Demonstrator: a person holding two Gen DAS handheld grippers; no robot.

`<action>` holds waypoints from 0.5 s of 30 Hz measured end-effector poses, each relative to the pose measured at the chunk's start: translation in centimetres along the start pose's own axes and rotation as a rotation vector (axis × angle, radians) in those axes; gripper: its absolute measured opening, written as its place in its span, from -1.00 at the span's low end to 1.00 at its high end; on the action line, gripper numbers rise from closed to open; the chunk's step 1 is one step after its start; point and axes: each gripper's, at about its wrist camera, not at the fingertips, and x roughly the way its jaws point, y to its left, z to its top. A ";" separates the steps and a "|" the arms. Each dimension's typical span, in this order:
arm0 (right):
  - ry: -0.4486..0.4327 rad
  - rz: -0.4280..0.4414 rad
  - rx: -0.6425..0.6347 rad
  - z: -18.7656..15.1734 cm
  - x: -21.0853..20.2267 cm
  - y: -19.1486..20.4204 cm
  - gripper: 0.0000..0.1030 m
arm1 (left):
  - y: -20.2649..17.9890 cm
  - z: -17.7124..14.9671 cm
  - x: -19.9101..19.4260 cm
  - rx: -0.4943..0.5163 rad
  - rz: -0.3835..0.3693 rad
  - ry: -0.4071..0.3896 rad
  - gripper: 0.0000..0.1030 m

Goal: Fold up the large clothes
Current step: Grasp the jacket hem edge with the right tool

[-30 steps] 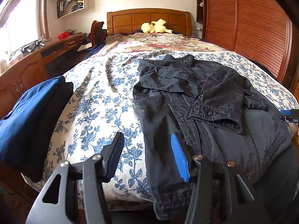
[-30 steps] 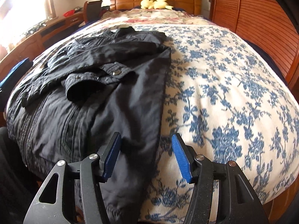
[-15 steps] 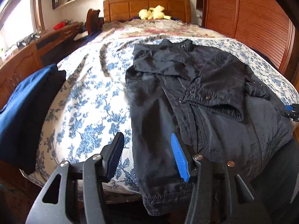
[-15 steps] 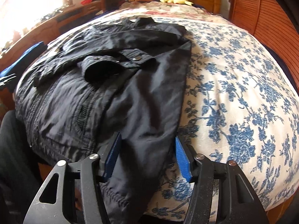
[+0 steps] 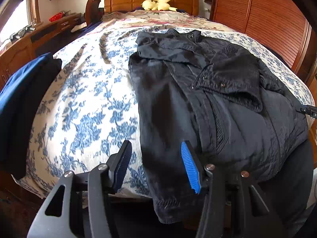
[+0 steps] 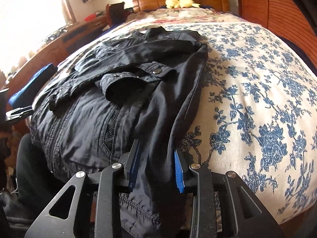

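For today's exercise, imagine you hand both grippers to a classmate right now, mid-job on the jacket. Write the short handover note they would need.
Left gripper: open, straddling the near left corner of the black jacket, not yet gripping.
Right gripper: jaws closing, with the jacket's near right edge between them; grip not yet firm.
Jacket: flat on the floral bedspread, collar toward the headboard, hem hanging over the near edge of the bed.
Done: both sleeves folded in across the front.
Left: close both grippers on the hem corners, then probably fold the hem up toward the collar.
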 end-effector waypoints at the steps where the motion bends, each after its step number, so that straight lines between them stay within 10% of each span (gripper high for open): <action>1: 0.003 -0.006 0.005 0.0 0.0 -0.1 -0.42 | 0.0 -0.2 0.1 -0.001 -0.010 0.004 -0.07; 5: 0.021 -0.018 0.005 -0.1 0.3 -0.4 -0.42 | -0.1 -1.2 0.2 -0.001 -0.026 -0.019 -0.41; 15: 0.022 -0.013 0.012 -0.3 1.2 -0.5 -0.24 | 0.3 -1.7 0.4 -0.019 -0.036 -0.040 -0.45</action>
